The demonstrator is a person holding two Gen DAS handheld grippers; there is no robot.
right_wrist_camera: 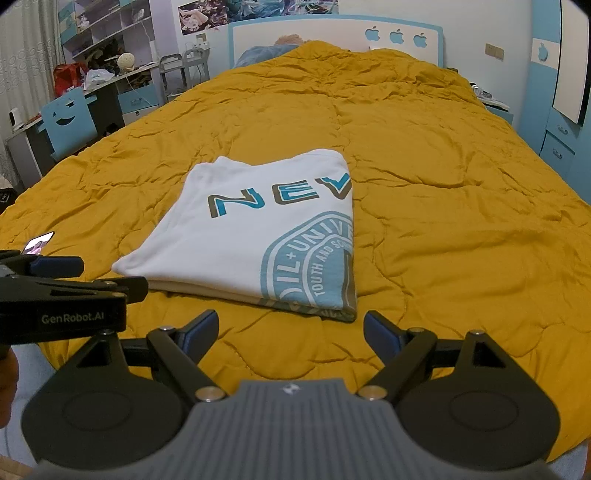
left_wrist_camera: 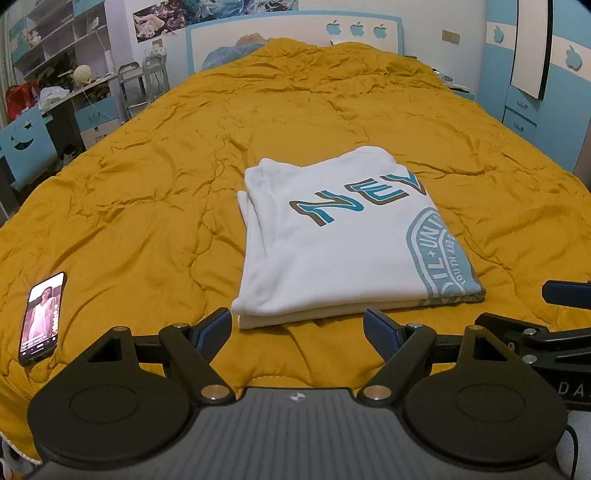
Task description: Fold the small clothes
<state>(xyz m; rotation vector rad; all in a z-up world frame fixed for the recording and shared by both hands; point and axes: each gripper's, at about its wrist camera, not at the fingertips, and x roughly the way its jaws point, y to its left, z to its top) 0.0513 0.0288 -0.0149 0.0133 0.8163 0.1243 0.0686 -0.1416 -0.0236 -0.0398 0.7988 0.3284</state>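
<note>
Both grippers hang spread and empty at the foot of the bed: the left gripper (left_wrist_camera: pixel 297 328) and the right gripper (right_wrist_camera: pixel 290 330) side by side, holding nothing. Just ahead of them the white T-shirt (left_wrist_camera: pixel 332 251) lies folded into a neat rectangle on the mustard quilt (left_wrist_camera: pixel 147 184), its long axis running away toward the headboard (right_wrist_camera: pixel 332 35). Neither gripper looks clearly nearer. A phone (left_wrist_camera: pixel 42 319) lies well to the left. No containers appear.
</note>
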